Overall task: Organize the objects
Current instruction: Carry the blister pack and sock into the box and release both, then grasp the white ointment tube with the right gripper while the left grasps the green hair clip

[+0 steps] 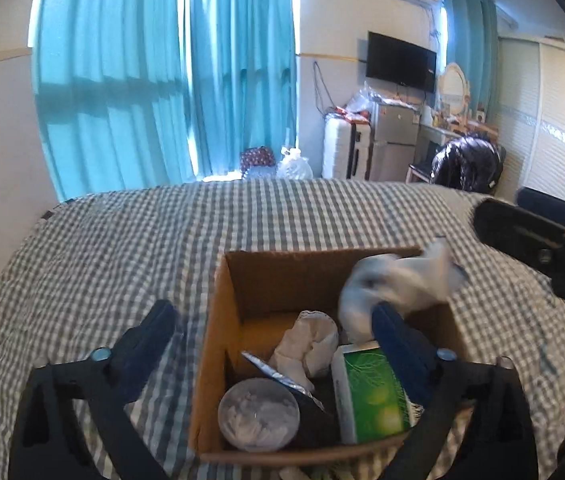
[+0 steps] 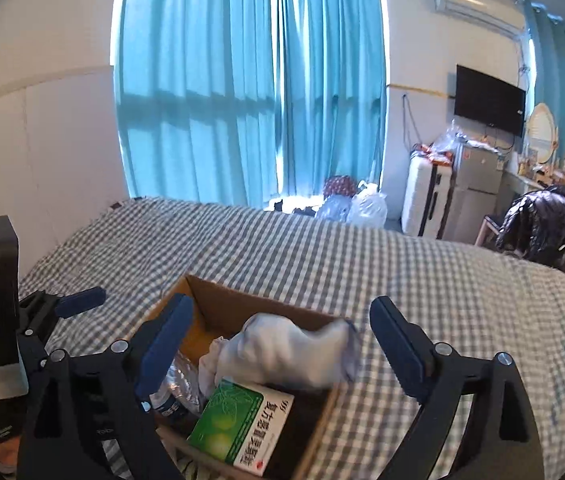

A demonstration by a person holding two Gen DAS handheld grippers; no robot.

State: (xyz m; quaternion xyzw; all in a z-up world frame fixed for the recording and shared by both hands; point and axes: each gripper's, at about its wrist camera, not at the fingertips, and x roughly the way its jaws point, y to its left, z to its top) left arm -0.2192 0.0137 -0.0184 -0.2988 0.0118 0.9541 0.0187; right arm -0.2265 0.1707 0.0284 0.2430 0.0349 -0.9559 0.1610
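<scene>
An open cardboard box lies on the checked bed. Inside are a green-and-white medicine box, a crumpled white cloth, a clear round lid or bottle and a foil strip. A blurred pale cloth is over the box's right rim, free of both grippers. My left gripper is open, straddling the box's left wall. My right gripper is open above the box; it also shows in the left wrist view.
The grey-and-white checked bed cover spreads all round the box. Beyond the bed are blue curtains, bags on the floor, a white suitcase, a small fridge and a chair with a dark jacket.
</scene>
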